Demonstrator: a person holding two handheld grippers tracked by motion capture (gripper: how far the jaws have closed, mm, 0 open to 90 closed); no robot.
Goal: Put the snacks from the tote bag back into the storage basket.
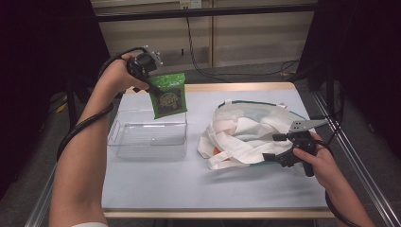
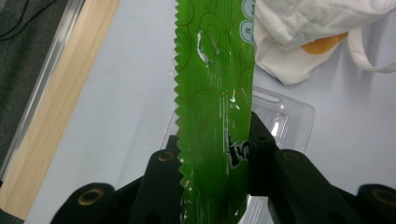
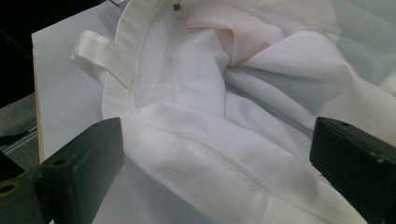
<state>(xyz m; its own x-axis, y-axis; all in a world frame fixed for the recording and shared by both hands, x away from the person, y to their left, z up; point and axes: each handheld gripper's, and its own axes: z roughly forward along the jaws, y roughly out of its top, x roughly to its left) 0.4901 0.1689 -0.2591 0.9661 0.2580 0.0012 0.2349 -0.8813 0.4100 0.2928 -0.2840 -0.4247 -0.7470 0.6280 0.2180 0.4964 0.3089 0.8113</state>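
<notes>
Your left claw (image 1: 150, 85) grips a green snack packet (image 1: 168, 96), hanging above the clear plastic tray (image 1: 146, 135) on the worktop (image 1: 189, 184). Your right claw (image 1: 278, 147) stands open against the white cloth bag (image 1: 241, 132).

Packet (image 1: 169, 96): bright green w/ darker thin swirl lines, multicolour logo in the middle, white label bit near one edge. Bag (image 1: 246, 132): white cloth, teal trim along rim, orange item (image 2: 323, 44) peeking out. Tray (image 1: 147, 134): clear plastic. Table (image 1: 189, 179): pale blue-grey top, light wood edge. Grippers (image 1: 147, 81) (image 1: 276, 147): black; right one w/ grey plate.
</notes>
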